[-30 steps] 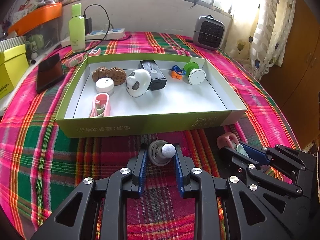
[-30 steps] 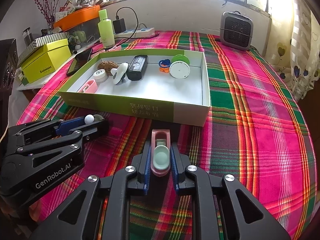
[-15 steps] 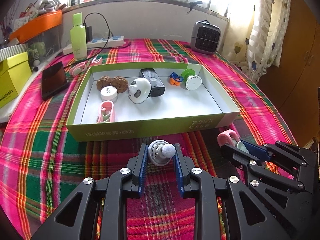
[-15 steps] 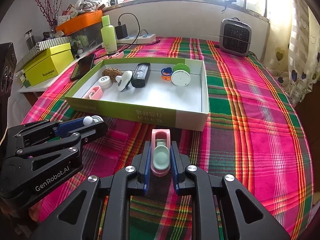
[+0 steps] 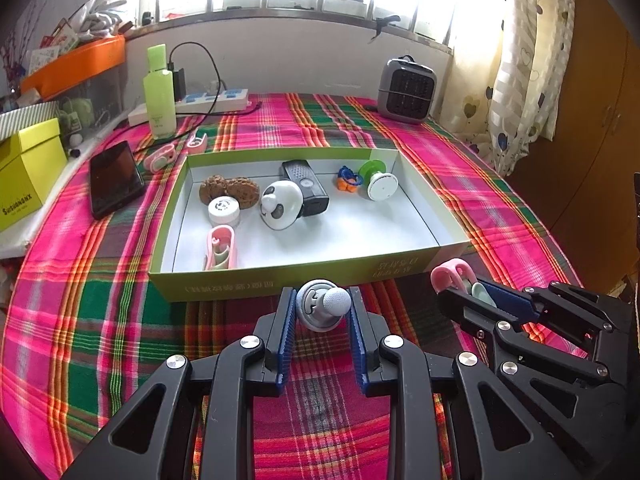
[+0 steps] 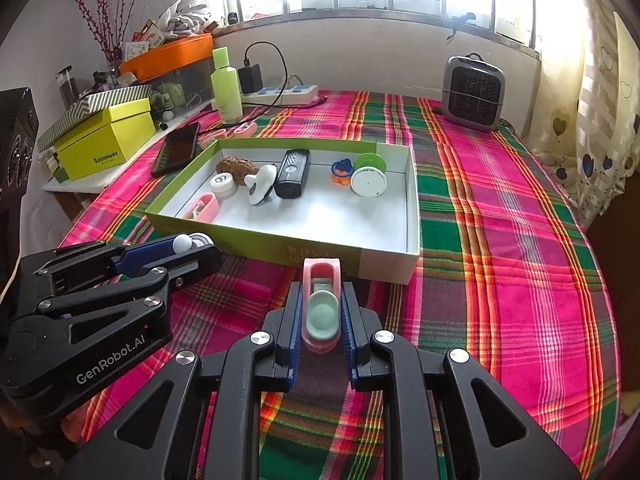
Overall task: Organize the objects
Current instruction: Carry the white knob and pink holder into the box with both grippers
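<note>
A green box (image 5: 280,282) with a white floor lies on the plaid cloth. It holds a panda figure (image 5: 280,204), a black device (image 5: 304,188), a white jar (image 5: 224,210), a pink clip (image 5: 220,248) and a green spool (image 5: 378,182). Just in front of its near wall, my left gripper (image 5: 322,300) is shut on a grey round knob with a white ball (image 5: 322,310). To its right, my right gripper (image 6: 322,296) is shut on a pink clip with a mint pad (image 6: 322,308). Each gripper also shows in the other's view: the left gripper (image 6: 192,248), the right gripper (image 5: 460,292).
Left of the box lie a black phone (image 5: 114,178) and two small pink clips (image 5: 160,156). Behind them stand a green bottle (image 5: 160,92) and a power strip (image 5: 212,100). A grey heater (image 5: 406,90) stands at the back right, a yellow box (image 5: 24,168) at the far left.
Both views now show the box a little smaller and more of the window, as if the grippers drew slightly back and tipped up. Both grips are unchanged.
</note>
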The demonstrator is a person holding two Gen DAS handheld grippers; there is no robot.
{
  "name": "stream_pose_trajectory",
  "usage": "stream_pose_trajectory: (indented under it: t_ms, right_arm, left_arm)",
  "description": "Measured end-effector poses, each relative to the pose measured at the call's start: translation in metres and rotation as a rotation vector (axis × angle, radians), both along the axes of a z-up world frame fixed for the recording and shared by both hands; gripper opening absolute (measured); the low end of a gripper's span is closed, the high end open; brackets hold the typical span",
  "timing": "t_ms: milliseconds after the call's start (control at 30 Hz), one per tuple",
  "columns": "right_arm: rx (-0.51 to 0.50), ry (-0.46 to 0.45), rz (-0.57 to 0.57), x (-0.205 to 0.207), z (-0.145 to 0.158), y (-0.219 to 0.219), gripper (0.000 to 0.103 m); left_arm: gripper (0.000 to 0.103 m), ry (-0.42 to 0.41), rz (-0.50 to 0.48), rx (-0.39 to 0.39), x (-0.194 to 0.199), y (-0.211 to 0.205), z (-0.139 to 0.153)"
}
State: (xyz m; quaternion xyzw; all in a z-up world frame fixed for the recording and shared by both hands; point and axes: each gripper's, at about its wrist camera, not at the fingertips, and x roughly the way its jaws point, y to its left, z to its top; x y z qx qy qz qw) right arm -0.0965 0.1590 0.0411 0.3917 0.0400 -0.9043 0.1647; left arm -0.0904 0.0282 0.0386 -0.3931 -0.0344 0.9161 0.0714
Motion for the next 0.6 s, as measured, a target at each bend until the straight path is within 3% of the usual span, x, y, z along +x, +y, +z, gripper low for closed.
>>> stream_pose_trajectory:
  t_ms: [600]
  right_arm:
    - [-0.008,0.021,-0.001,-0.019,0.013,0.002,0.018]
  left_arm:
    - [0.023,0.020,-0.001,0.006,-0.022,-0.001,0.014]
